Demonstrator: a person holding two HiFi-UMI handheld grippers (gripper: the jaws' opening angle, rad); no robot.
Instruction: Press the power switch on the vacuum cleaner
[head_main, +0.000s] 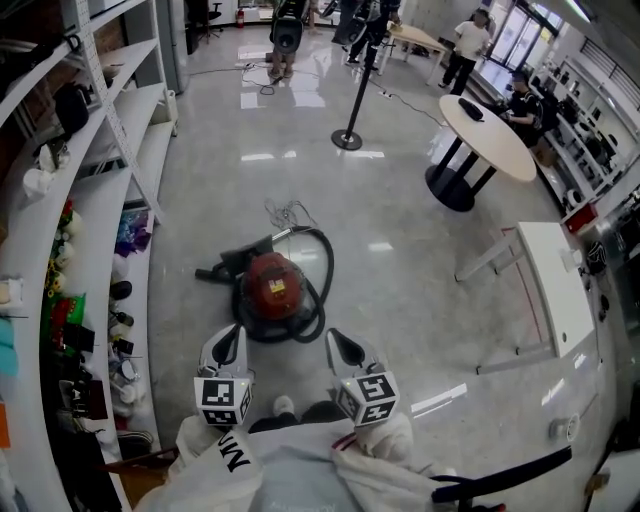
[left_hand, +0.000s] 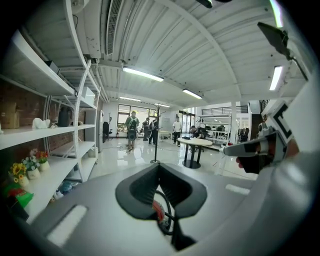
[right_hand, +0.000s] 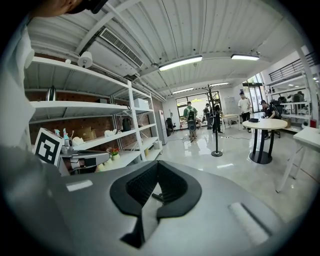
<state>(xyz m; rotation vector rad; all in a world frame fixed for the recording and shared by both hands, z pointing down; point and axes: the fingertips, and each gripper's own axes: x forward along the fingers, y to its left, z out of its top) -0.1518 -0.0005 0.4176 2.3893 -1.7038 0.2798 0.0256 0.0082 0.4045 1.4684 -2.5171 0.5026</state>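
Note:
The vacuum cleaner (head_main: 270, 285) is a red canister on the glossy floor, with its black hose (head_main: 322, 290) looped round it and a black nozzle (head_main: 222, 268) lying to its left. My left gripper (head_main: 236, 333) hovers just short of the canister's near left side, jaws together. The right gripper (head_main: 334, 338) hangs near the hose's near right side, also shut. In the left gripper view, a sliver of the red canister (left_hand: 158, 210) shows below the closed left gripper (left_hand: 159, 164). In the right gripper view, the shut right gripper (right_hand: 157, 162) holds nothing. I cannot make out the power switch.
White shelving (head_main: 100, 200) with small items runs along the left. A loose cable (head_main: 285, 212) lies beyond the vacuum. A stanchion post (head_main: 348, 135), a round table (head_main: 490, 135) and a white desk (head_main: 552, 285) stand to the right. People (head_main: 468, 45) are far back.

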